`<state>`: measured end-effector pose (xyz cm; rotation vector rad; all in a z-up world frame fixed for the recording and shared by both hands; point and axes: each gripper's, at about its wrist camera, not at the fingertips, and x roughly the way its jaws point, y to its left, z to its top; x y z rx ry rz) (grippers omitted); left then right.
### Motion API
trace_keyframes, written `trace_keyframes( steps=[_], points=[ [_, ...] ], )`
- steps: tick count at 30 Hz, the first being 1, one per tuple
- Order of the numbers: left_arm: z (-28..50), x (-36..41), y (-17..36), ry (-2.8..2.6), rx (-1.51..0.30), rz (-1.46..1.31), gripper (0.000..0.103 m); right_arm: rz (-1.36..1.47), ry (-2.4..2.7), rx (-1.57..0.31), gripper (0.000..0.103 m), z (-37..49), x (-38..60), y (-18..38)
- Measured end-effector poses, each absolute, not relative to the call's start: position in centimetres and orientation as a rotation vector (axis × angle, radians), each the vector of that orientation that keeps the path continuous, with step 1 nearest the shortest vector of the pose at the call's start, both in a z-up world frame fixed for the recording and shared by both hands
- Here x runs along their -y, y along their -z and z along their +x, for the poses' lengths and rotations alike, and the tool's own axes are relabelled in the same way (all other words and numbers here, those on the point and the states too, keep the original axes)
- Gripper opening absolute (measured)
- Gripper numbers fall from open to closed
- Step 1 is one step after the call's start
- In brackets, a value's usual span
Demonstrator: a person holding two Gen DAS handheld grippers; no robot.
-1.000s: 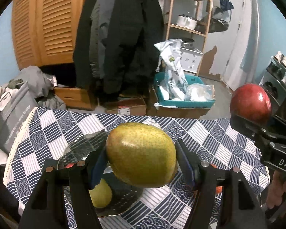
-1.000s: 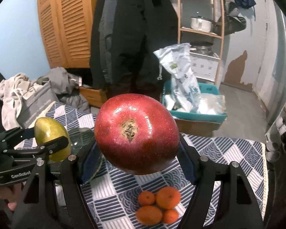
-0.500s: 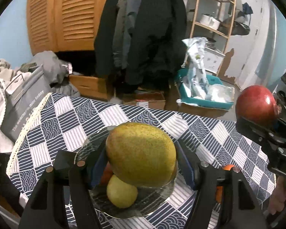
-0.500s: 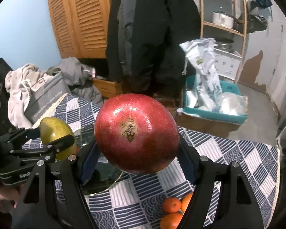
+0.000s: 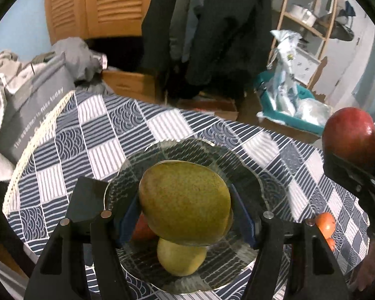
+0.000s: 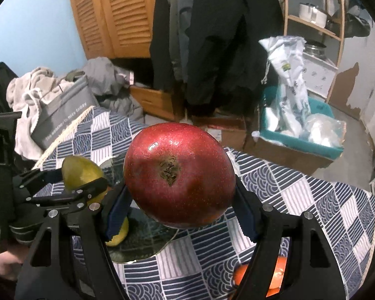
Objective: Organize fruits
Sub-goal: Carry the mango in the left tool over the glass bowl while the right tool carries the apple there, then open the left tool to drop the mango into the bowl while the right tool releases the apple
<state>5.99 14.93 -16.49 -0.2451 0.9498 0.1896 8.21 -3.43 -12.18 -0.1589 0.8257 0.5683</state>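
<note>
Left tool (image 5: 185, 215) pinches a green mango (image 5: 185, 202) over the glass plate (image 5: 240, 160) on the surface. Right tool (image 6: 180, 207) pinches a red mango (image 6: 180, 182) beside it.

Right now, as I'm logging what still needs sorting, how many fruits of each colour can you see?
Green-yellow: 2 (green mango in left gripper, yellow fruit on glass plate)
Red: 2 (red mango in right gripper, half-hidden fruit on plate)
Orange: 2 small oranges seen on tablecloth
Total: 6 seen
</note>
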Motion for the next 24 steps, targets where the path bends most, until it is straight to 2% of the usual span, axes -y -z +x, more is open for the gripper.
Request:
trace_keyframes(
  steps=[10,21,24],
  points=[
    [6.5,-15.9,20.1,-0.213,-1.047,-0.278,0.070,-0.184,-0.567,-0.906,0.075,9.5,2.4,15.9],
    [6.4,-16.3,20.3,-0.215,-1.034,-0.287,0.071,-0.205,-0.573,-0.953,0.075,9.9,1.7,18.1],
    [6.6,-16.3,20.5,-0.226,-1.046,-0.282,0.076,-0.209,-0.574,-0.962,0.075,9.9,1.7,18.5]
  ],
)
